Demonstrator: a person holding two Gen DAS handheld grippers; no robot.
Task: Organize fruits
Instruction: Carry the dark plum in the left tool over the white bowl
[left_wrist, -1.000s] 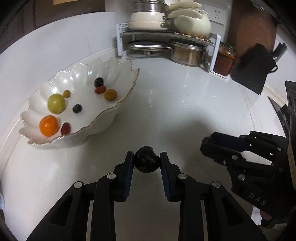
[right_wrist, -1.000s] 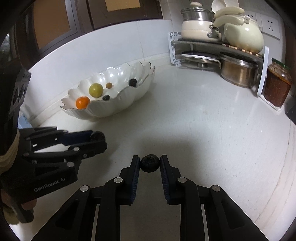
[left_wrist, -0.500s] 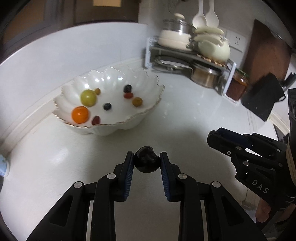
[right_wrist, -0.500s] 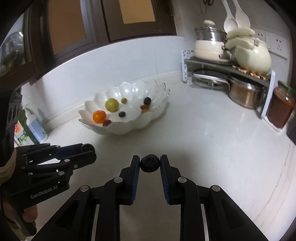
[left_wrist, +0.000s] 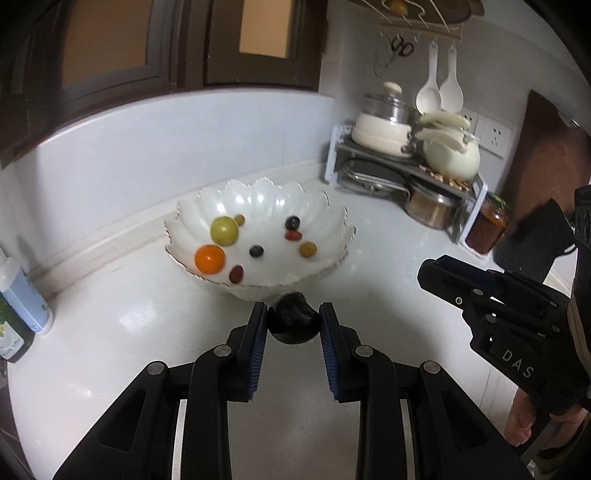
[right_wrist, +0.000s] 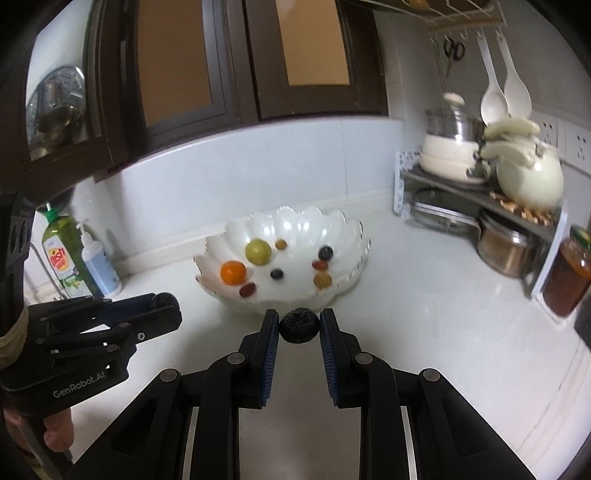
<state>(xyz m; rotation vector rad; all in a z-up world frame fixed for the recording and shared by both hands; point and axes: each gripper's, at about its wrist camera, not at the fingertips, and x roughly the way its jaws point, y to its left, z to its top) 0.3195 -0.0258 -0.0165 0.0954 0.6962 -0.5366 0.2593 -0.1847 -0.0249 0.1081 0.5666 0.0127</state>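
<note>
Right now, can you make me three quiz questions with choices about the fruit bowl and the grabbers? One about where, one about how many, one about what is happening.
1. Where is the white bowl?
A. on the white counter
B. on the pot rack
C. inside the cupboard

2. How many fruits lie in the bowl?
A. three
B. seven
C. twelve

3. What is the right gripper doing?
A. hanging open and empty
B. pinching a dark wrinkled fruit
C. holding a spoon

Answers:
1 A, the bowl stands on the counter, in front of the back wall.
2 B, one orange fruit, one green, and five small ones can be counted.
3 B, the dark wrinkled fruit sits pressed between its blue pads.
</note>
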